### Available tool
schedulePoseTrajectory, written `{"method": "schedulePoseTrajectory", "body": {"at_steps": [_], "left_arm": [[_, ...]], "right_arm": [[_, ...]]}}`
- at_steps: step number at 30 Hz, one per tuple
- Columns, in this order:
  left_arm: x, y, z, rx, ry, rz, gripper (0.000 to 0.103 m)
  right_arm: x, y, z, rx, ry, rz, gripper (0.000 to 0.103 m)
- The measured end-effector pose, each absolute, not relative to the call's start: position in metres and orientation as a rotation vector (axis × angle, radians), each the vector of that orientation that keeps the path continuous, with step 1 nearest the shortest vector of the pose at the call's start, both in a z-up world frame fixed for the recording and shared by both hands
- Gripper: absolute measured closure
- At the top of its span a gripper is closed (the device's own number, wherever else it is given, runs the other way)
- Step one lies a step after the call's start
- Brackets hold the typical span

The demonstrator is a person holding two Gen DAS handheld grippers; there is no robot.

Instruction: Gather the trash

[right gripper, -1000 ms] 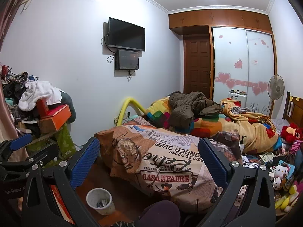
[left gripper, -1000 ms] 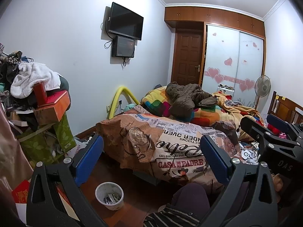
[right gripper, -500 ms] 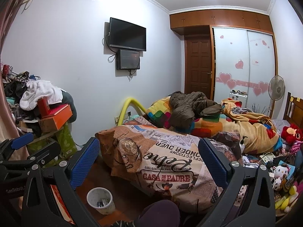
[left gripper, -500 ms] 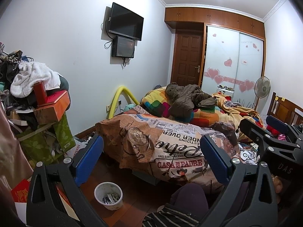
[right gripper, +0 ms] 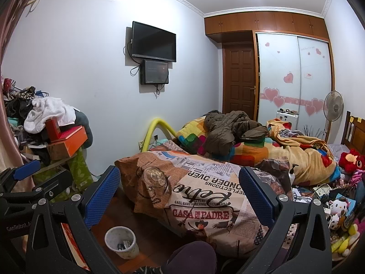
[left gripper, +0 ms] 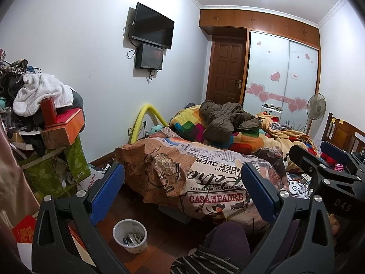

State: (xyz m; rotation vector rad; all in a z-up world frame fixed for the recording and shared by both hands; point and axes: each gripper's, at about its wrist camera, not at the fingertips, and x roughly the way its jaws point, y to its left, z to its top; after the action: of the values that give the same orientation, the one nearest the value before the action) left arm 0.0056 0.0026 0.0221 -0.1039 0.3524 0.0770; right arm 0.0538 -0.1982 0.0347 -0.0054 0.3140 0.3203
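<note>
A small white waste bin stands on the wooden floor at the foot of the bed, with a few bits of trash inside; it also shows in the right wrist view. My left gripper is open and empty, held in the air above the floor and the bed end. My right gripper is open and empty too, held beside it; it shows at the right edge of the left wrist view. Small clutter lies on the bed's right side.
A bed with a printed newspaper-pattern quilt fills the middle. A pile of boxes, bags and clothes stands at the left. A fan, a door and a wardrobe stand at the back. Soft toys lie at the right.
Both grippers have drifted only slightly; the view has shifted a little. Both stay open and empty.
</note>
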Motion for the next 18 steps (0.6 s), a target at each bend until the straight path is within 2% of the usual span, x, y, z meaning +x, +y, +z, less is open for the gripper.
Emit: {"method": "schedulePoseTrajectory", "body": {"at_steps": [18], "left_arm": [[0.006, -0.011, 0.02, -0.087, 0.346, 0.09, 0.001]], "right_arm": [[0.055, -0.202, 0.033, -0.006, 0.312, 0.321, 0.0]]}}
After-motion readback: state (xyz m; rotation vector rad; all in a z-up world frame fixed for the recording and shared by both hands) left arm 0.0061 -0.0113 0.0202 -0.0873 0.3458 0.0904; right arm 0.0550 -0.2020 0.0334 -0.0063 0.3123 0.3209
